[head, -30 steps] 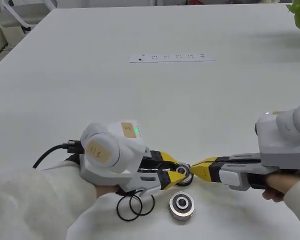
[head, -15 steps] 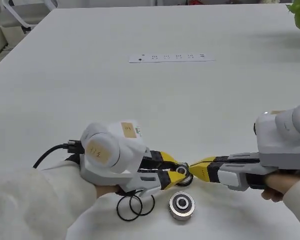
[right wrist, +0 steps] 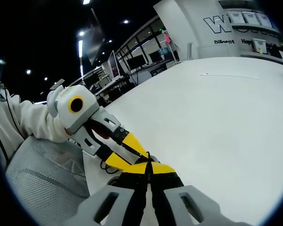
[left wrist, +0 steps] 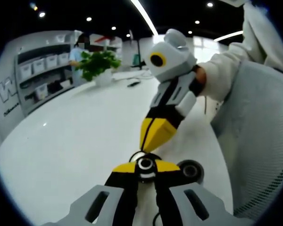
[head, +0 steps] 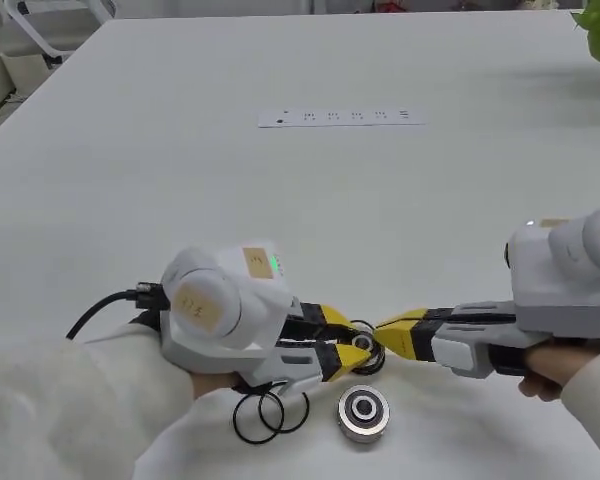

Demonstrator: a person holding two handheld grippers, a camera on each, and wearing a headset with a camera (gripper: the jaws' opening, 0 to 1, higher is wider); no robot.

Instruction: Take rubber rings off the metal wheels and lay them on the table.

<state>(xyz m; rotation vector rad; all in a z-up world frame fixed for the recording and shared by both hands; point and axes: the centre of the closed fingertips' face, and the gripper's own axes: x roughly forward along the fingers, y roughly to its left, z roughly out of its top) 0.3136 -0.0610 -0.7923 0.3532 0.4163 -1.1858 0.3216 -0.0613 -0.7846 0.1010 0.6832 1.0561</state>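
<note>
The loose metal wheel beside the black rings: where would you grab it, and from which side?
Across its outer rim, from straight above, I'd judge. The loose wheel lies flat, hub hole up, so its round side gives two opposite faces. The left gripper, shut on another wheel, and the right gripper crowd its far side.

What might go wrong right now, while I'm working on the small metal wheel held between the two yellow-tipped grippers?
1. The left gripper clamps the small round metal wheel only at its yellow tips, so a pull from the shut right gripper at the rim may twist it free.
2. If it drops, it could strike the second metal wheel or scatter the loose black rubber rings lying close by on the white table.
</note>
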